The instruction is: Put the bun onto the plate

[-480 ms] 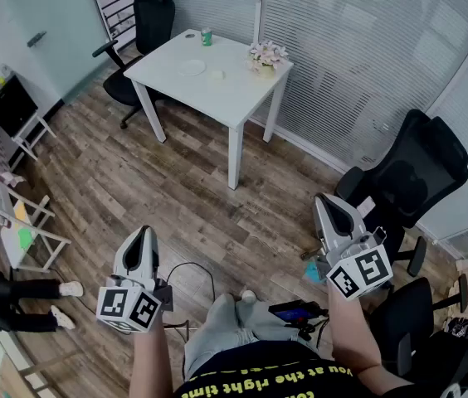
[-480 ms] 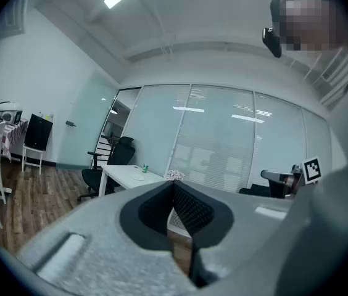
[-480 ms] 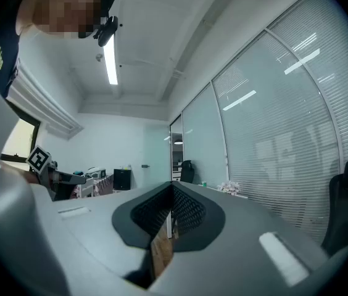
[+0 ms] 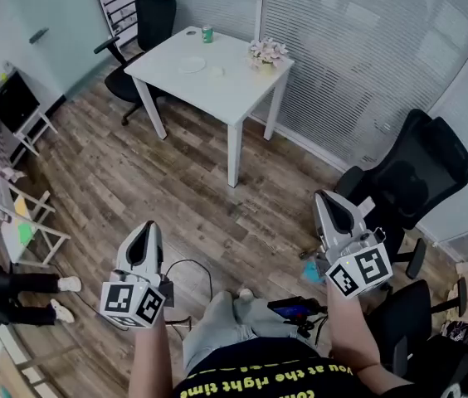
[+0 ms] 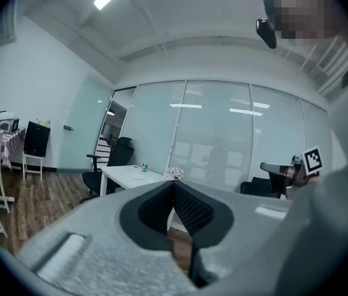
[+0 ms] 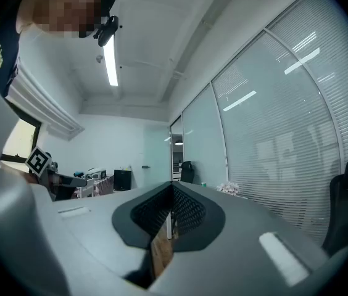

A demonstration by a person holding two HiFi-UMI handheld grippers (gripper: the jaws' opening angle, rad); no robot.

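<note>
I have both claws held out level in front of me, well apart from the white bench (image 4: 217,89) across the wooden floor (image 4: 176,197). The left claw (image 4: 145,227) has its jaws together with nothing between them, and its own view shows the dark pads (image 5: 183,205) meeting at the tip. The right claw (image 4: 324,198) is likewise closed and empty (its pads (image 6: 185,209) meet the same way). On the bench lies the plate (image 4: 191,67), and just beside it, on the bench top and not on the plate, a small pale lump that I take for the bun (image 4: 216,75). A green can (image 4: 207,36) stands near the far edge and a bunch of flowers (image 4: 267,53) at the right corner. A black office chair (image 4: 408,177) stands just beyond my right claw.
</note>
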